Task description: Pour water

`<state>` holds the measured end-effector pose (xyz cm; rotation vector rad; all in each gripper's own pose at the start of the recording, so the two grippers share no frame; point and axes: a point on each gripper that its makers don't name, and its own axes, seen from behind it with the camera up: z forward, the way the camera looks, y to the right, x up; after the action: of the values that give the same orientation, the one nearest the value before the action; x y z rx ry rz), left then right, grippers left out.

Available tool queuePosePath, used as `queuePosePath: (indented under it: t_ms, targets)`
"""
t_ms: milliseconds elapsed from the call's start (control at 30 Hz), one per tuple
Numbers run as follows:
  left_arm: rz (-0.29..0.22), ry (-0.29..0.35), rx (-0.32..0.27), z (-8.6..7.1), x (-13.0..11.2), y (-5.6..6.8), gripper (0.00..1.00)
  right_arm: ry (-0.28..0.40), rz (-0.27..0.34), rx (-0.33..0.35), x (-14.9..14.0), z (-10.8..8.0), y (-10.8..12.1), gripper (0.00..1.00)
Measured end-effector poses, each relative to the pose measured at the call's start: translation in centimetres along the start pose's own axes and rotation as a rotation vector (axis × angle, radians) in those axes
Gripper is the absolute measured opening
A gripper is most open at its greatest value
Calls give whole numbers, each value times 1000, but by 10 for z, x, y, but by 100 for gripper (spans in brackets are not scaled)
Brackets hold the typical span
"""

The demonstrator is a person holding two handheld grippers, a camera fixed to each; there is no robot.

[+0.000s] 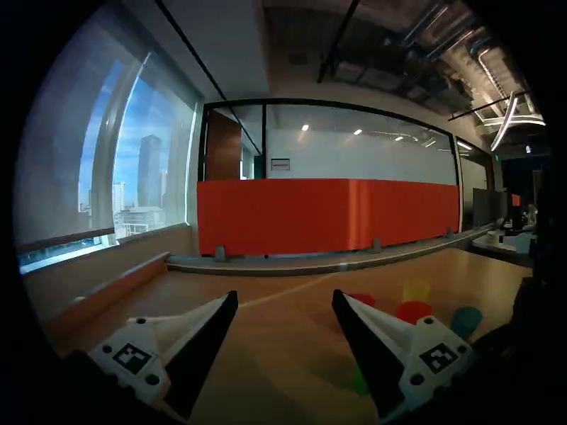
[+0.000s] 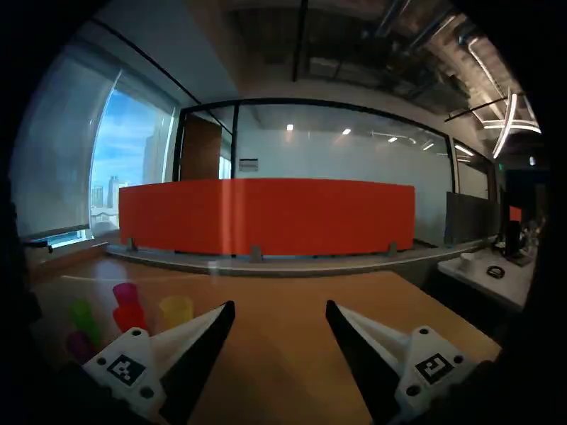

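Several small coloured plastic cups stand on the wooden table. In the left gripper view they lie to the right: a yellow cup (image 1: pixel 416 290), a red cup (image 1: pixel 413 312), a teal cup (image 1: pixel 466 321), a pink cup (image 1: pixel 363 299) partly behind the right finger, and a green cup (image 1: pixel 359 381) low between the fingers. My left gripper (image 1: pixel 283 301) is open above the table, empty. In the right gripper view the cups lie to the left: pink cup (image 2: pixel 126 293), red cup (image 2: pixel 129 316), yellow cup (image 2: pixel 176 310), green cup (image 2: pixel 83 316), purple cup (image 2: pixel 78 346). My right gripper (image 2: pixel 280 306) is open, empty.
An orange partition (image 1: pixel 326 214) runs along the table's far edge, with a glass wall behind it. Large windows (image 1: pixel 135 177) stand to the left. A white desk (image 2: pixel 489 273) with small items sits to the right beyond a gap. Bare wooden tabletop (image 2: pixel 283 340) stretches ahead.
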<state>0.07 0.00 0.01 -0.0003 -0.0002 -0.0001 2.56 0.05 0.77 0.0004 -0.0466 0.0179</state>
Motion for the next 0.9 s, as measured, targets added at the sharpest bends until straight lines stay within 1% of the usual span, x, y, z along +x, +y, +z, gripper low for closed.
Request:
queuePosePath:
  t_ms: [167, 267, 433, 600, 700, 900]
  targets:
    - [-6, -11, -15, 3, 20, 2, 99, -21, 7, 27, 24, 2, -6, 99]
    - [-20, -18, -29, 4, 36, 4, 99, -24, 7, 44, 42, 2, -10, 99]
    - [-51, -13, -60, 5, 68, 7, 99, -15, -6, 55, 73, 3, -14, 99]
    - [-56, -28, -90, 7, 89, 9, 99, -9, -11, 75, 99, 3, -17, 99]
    - [-50, -37, -105, 11, 95, 10, 99, -4, -3, 80, 108, 5, -17, 99]
    - [-49, -52, -140, 14, 99, 13, 99, -16, 4, 103, 104, 6, -18, 99]
